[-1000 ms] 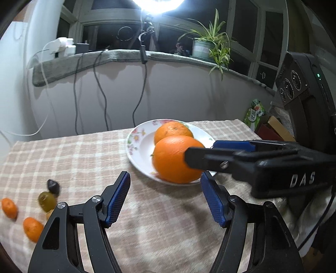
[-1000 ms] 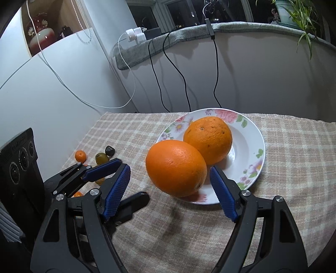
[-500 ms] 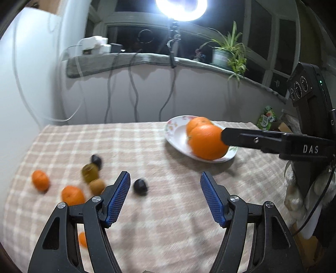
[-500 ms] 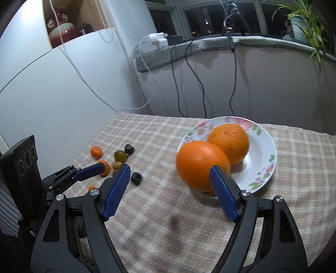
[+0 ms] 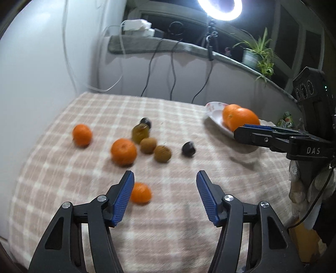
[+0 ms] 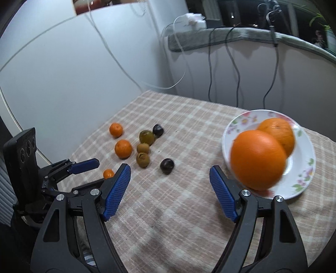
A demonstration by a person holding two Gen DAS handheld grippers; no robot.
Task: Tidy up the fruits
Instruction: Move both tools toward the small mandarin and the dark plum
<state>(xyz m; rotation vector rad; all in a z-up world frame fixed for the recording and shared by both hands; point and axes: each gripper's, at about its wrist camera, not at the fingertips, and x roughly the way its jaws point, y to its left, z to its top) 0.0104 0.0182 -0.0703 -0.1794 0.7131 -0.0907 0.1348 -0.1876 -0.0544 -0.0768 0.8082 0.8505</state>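
Two large oranges [image 6: 257,158] [image 6: 278,133] lie on a flowered white plate [image 6: 302,168] at the right of the checked tablecloth; the plate also shows in the left wrist view [image 5: 214,115]. Small fruits lie loose at the left: three mandarins [image 5: 124,151] [image 5: 82,134] [image 5: 140,193], a green plum [image 5: 139,132], two brown fruits [image 5: 162,153] [image 5: 148,145] and two dark plums [image 5: 188,148] [image 5: 146,121]. My left gripper [image 5: 166,197] is open and empty, low over the cloth beside the nearest mandarin. My right gripper [image 6: 170,193] is open and empty, left of the plate.
A white wall [image 6: 73,73] borders the table on the left. Cables [image 5: 172,69] hang from a grey ledge behind the table. A potted plant [image 5: 256,56] stands on the ledge under a ring light [image 5: 219,8].
Both grippers have swung left, away from the plate and toward the loose small fruits. Both stay open and empty. The oranges remain on the plate.
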